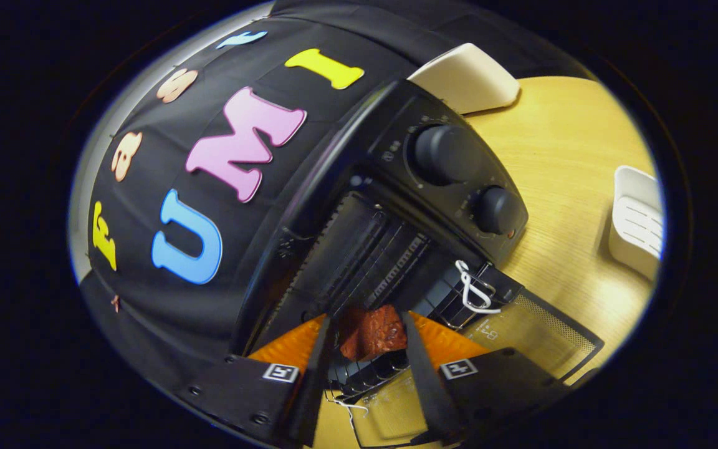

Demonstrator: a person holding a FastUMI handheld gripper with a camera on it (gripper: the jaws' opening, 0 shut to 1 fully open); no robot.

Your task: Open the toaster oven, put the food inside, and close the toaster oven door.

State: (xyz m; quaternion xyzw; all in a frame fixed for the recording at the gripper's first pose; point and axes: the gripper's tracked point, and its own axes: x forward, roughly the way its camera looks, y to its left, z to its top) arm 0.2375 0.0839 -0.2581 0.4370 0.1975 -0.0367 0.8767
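We see a wooden table (558,156) carrying a cream-coloured object (468,78) beside the booth wall and, well apart from it, a white slotted tray (636,221) near the table's edge.

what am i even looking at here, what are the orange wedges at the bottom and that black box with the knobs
This is the view from a camera riding on a handheld gripper, looking forward along its two jaws. The orange wedges are those jaws, and they are shut on a reddish-brown piece of food. The black box is a toaster oven with two round knobs on its front. Its glass door is folded open below the jaws, with a white cord tied at its handle. Just ahead of the food is the oven's wire rack. The oven stands on a light wooden table, where a white slotted holder also sits beyond it.
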